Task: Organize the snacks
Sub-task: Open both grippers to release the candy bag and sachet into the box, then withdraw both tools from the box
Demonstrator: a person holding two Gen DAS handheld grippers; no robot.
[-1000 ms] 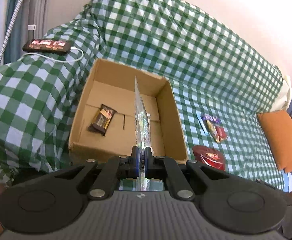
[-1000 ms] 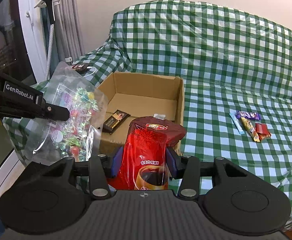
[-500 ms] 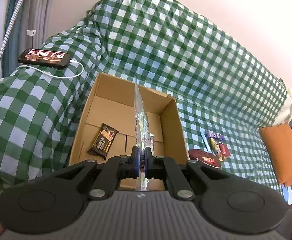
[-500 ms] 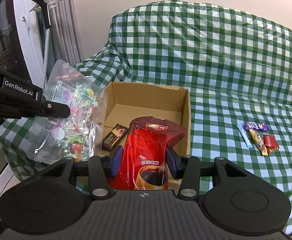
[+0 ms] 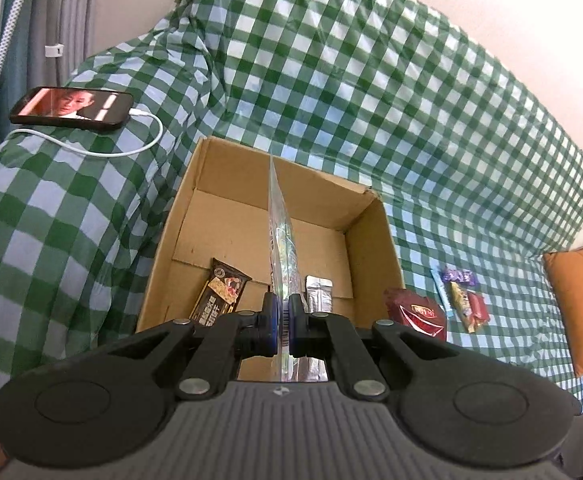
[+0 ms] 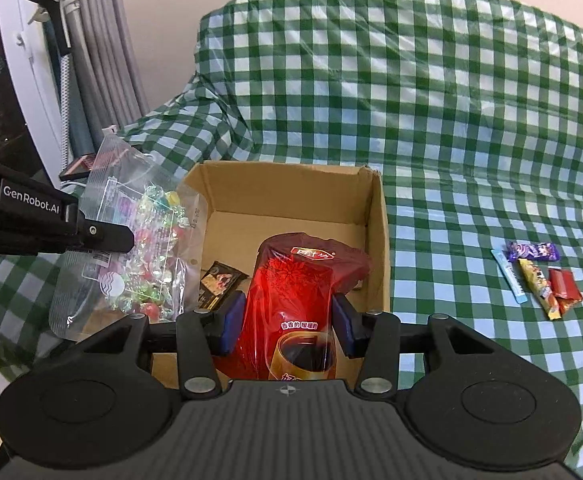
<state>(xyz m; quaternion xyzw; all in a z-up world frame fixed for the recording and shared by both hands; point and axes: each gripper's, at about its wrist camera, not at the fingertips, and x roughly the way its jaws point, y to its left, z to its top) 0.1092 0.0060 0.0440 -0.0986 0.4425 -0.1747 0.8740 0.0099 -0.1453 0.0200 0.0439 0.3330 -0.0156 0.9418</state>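
Observation:
An open cardboard box (image 5: pixel 365 236) (image 6: pixel 377 240) sits on the green checked sofa cover. Inside lie a dark chocolate bar (image 5: pixel 219 300) (image 6: pixel 217 282) and a small silver packet (image 5: pixel 318 299). My left gripper (image 5: pixel 284 320) is shut on a clear bag of sweets (image 5: pixel 281 248), held edge-on above the box; the bag also shows in the right wrist view (image 6: pixel 143 248). My right gripper (image 6: pixel 285 328) is shut on a red pouch (image 6: pixel 299 300), held over the box's near edge. The red pouch shows in the left wrist view (image 5: pixel 415 316).
Several small snack bars (image 6: pixel 535 276) (image 5: pixel 461 296) lie on the sofa seat right of the box. A phone (image 5: pixel 73 107) with a white cable rests on the left armrest. An orange cushion (image 5: pixel 579 308) is at the far right. Curtains and a stand (image 6: pixel 63 32) are at the left.
Both grippers have moved forward toward the box with their loads. The box looks larger in both views, and the silver packet inside has come into sight.

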